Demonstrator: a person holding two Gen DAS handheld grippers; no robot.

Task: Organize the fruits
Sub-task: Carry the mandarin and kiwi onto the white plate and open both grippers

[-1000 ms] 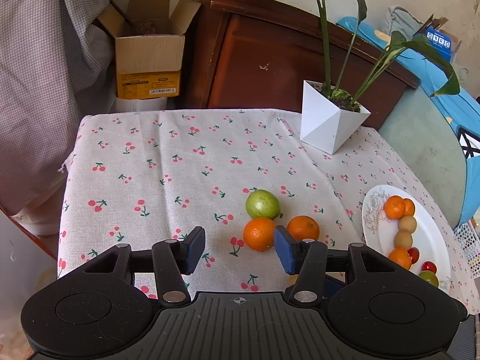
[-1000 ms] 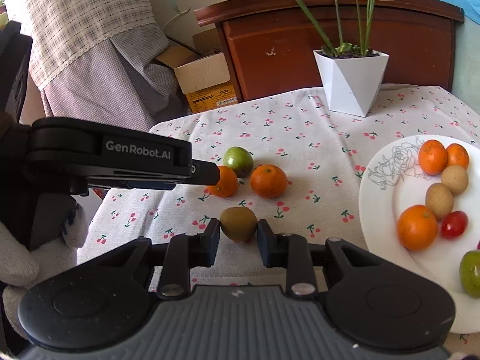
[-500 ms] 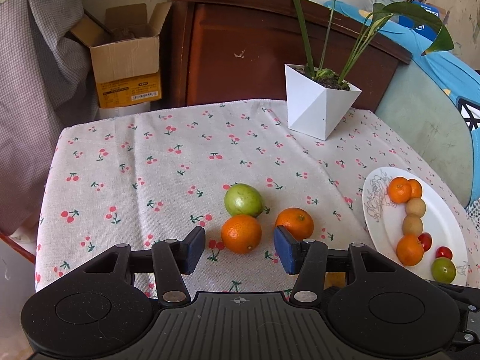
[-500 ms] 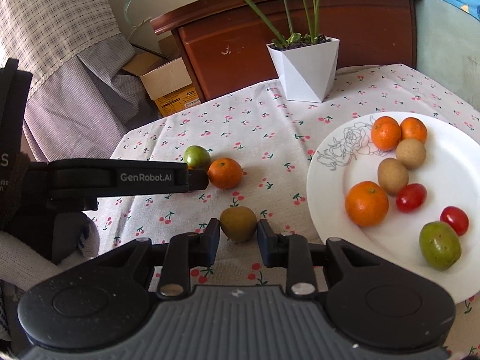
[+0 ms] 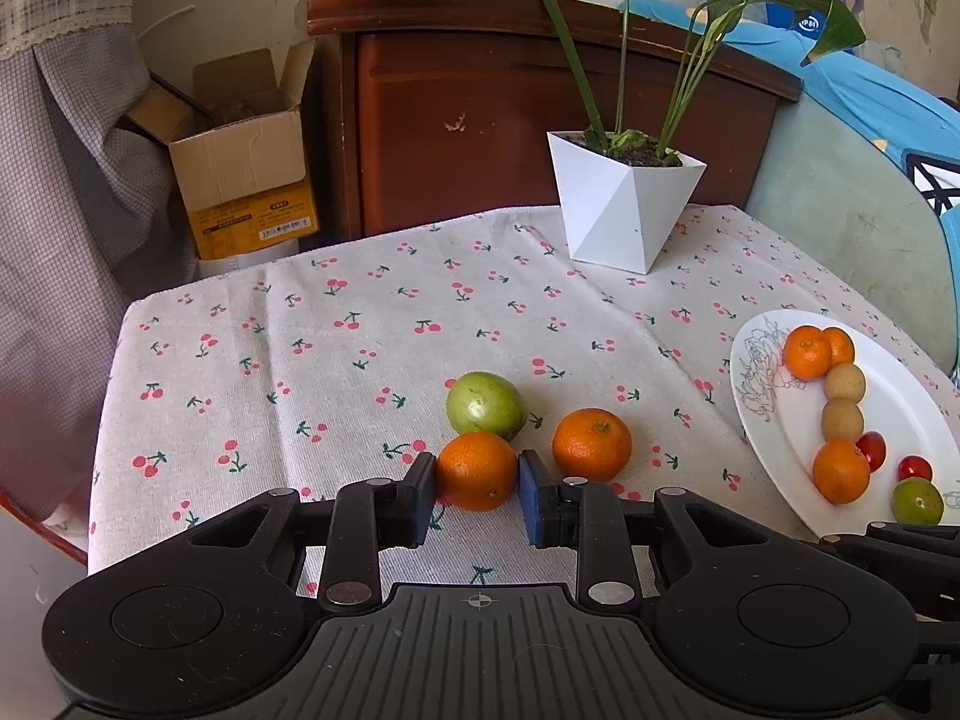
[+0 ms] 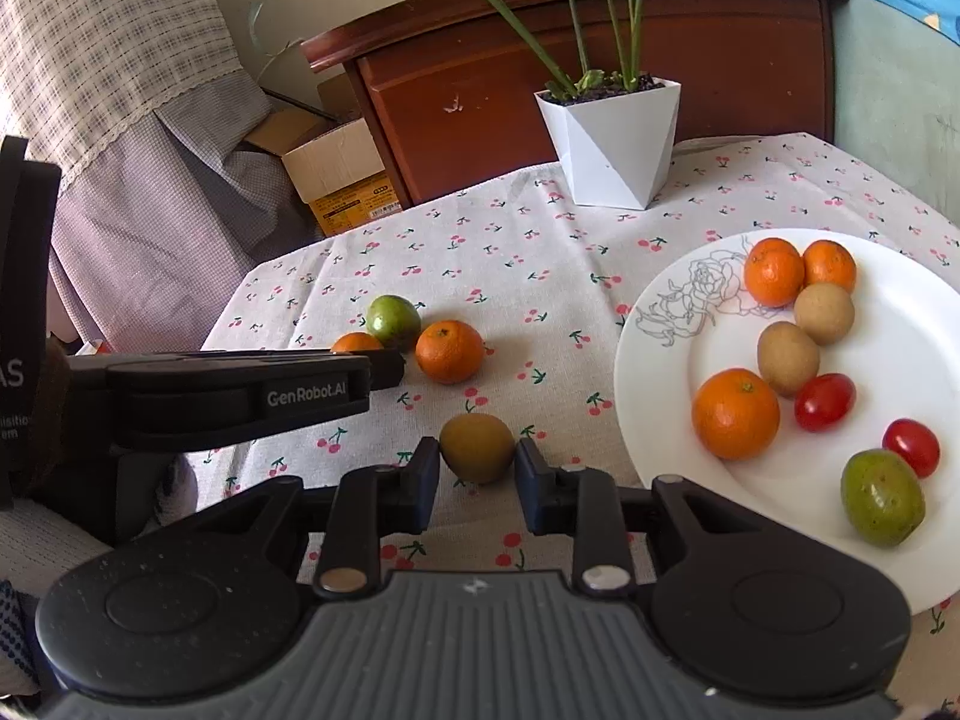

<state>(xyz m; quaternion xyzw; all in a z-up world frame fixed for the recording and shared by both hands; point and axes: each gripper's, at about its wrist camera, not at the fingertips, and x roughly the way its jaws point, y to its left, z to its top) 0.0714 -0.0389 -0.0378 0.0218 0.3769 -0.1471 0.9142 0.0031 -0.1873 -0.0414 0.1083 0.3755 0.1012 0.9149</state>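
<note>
In the left wrist view, my left gripper [image 5: 477, 480] is closing on an orange [image 5: 476, 471] on the cherry-print cloth; both blue pads touch its sides. A green fruit [image 5: 486, 405] lies just behind it and a second orange [image 5: 592, 444] to its right. My right gripper [image 6: 478, 468] is shut on a brownish-green fruit [image 6: 477, 447], close to the left rim of the white plate [image 6: 900, 348]. That plate carries several oranges, brown fruits, cherry tomatoes and a green fruit. In the right wrist view, the left gripper's finger [image 6: 384, 369] hides most of its orange [image 6: 357, 342].
A white angular plant pot [image 5: 618, 222] stands at the table's back. Behind the table are a brown wooden cabinet [image 5: 480, 120] and an open cardboard box [image 5: 246, 162]. The table's left edge drops off beside a checked curtain [image 5: 60, 180].
My left gripper slid forward around the near orange and its jaws closed onto it. My right gripper kept its hold on the brownish-green fruit and turned towards the plate.
</note>
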